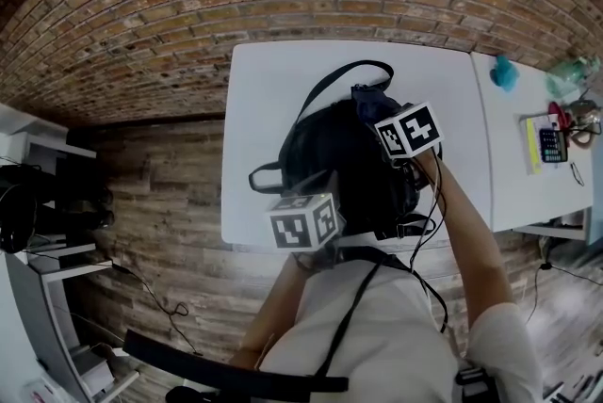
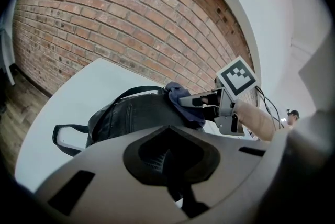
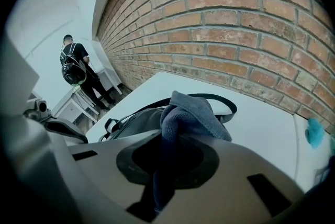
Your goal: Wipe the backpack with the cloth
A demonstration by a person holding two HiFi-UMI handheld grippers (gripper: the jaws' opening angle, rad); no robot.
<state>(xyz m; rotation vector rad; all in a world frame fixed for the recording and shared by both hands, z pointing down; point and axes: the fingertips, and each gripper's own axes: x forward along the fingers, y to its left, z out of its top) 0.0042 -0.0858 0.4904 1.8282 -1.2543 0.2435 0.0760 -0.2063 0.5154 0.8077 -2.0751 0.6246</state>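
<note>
Seems early to midway in the wipe. Finds the backpack (image 1: 330,156) lying flat at the middle of the table (image 1: 264,81), straps trailing toward 12 and 9 o'clock. Shows the right gripper (image 3: 165,168) clamped on the cloth (image 3: 191,113), with a bunched fold drawn down between the jaws and the rest spilling out in front. Places that cloth on the backpack's 12 o'clock end, touching the top or just above it; cannot tell which. Shows the left gripper (image 2: 168,163) at the 6 o'clock edge of the backpack, jaws drawn together with nothing made out between them, apparently steadying rather than gripping, though contact cannot be confirmed. Judging by position alone, counts only the far end as reached; leaves the broad front panel, the sides and the near end to be covered. Offers no sign of dirt, damp streaks or clean patches on the dark fabric, so gives no firm measure of the part done. Leaves the teal thing (image 1: 505,72) at 2 o'clock on the table out of the job.
</note>
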